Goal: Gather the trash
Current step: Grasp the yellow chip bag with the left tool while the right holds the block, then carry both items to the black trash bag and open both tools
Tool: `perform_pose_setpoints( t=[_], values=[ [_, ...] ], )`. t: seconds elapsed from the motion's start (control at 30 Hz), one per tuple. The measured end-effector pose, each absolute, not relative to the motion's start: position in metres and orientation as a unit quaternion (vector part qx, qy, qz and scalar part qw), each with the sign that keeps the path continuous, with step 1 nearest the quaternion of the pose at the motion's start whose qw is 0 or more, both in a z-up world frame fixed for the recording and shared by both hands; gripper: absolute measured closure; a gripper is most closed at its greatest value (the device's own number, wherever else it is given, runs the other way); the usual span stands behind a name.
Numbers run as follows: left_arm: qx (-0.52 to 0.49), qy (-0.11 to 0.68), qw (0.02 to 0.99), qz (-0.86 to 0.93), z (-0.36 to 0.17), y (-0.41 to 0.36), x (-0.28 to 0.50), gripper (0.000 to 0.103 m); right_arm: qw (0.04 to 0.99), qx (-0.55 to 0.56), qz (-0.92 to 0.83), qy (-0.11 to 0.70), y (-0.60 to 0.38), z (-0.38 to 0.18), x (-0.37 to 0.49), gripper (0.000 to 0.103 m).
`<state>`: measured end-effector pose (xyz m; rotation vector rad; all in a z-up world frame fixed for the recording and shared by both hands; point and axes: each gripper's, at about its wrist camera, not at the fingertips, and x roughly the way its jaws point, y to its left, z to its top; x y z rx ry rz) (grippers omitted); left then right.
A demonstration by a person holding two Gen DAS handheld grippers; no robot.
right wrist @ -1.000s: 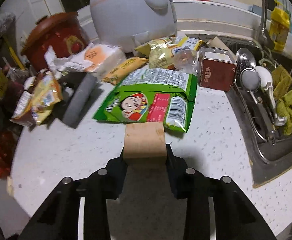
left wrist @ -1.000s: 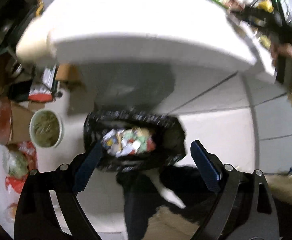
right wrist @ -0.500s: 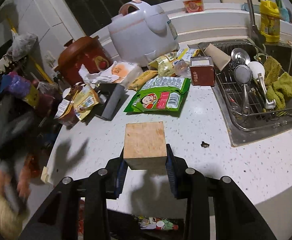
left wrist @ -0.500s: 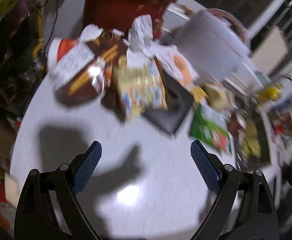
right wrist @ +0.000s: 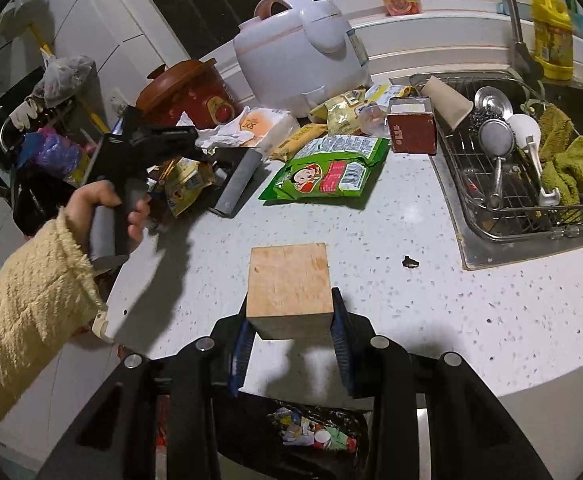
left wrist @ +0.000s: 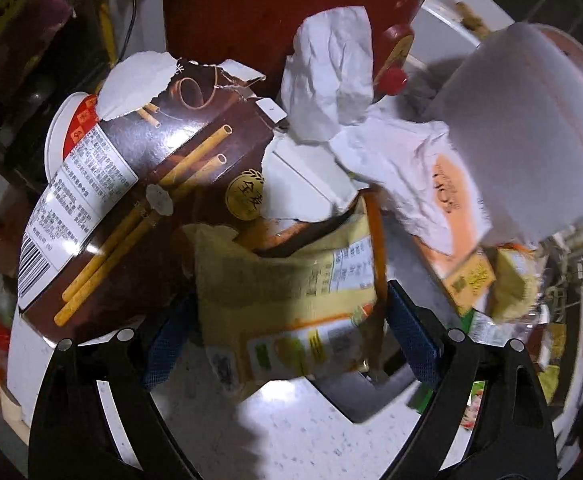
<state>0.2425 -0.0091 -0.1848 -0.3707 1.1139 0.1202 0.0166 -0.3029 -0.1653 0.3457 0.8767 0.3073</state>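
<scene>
Left gripper [left wrist: 289,338] fingers apart (astride), yellow snack bag [left wrist: 291,300], brown box [left wrist: 139,200]

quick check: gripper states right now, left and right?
Left gripper: open, jaws either side of a crumpled yellow snack bag, pads not pressing it.
Right gripper: shut on a tan wooden block.
</scene>
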Motion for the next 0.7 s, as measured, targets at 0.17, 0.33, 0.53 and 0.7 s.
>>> perform_pose_setpoints(
  t=[0.17,0.33,0.53,0.7],
  values=[
    [-0.187,0.506,0.841,0.04,-0.182,-0.002,0.231,0.034,0.88,0.168,0.154,0.416,-0.304,-0.163,0.021,0.068],
    [-0.207,0.476,0.855,-0.019,-0.16,0.007,0.202,0.038,0.883,0.169,0.162,0.407,-0.301,-0.156,0.025,0.068],
    [-0.229,0.443,0.862,-0.093,-0.124,0.021,0.147,0.039,0.882,0.164,0.189,0.398,-0.285,-0.142,0.027,0.068],
    [-0.191,0.442,0.865,-0.141,-0.112,0.041,0.069,0.039,0.877,0.138,0.242,0.391,-0.254,-0.124,0.016,0.068]
  ],
)
